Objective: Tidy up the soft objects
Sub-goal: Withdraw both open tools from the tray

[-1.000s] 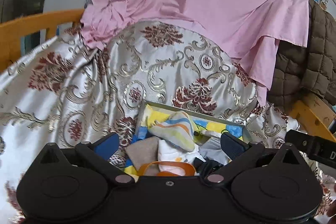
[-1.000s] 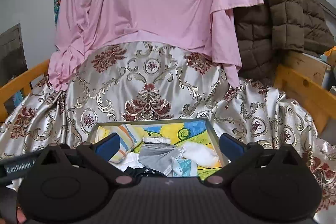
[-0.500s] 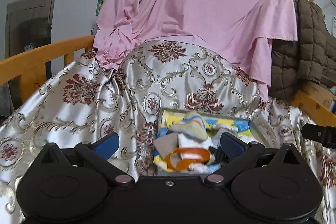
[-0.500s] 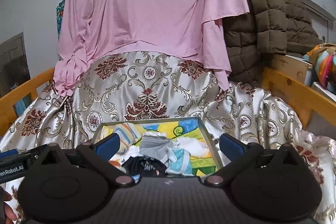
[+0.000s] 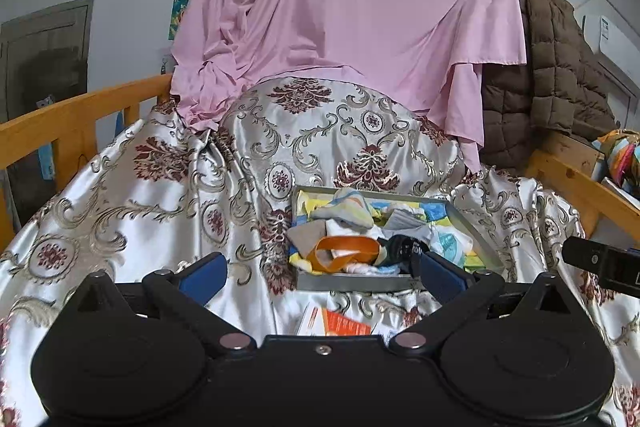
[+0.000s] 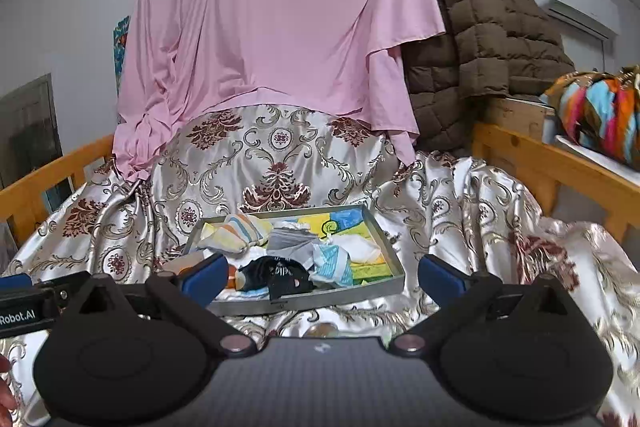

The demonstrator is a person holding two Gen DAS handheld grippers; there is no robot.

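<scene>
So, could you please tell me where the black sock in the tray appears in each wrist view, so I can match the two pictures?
Left wrist view: the black sock lies near the tray's front wall, right of centre, beside the orange band.
Right wrist view: the black sock lies at the tray's front wall, about the middle.
Shared landmark: the striped sock at the tray's far left.
</scene>
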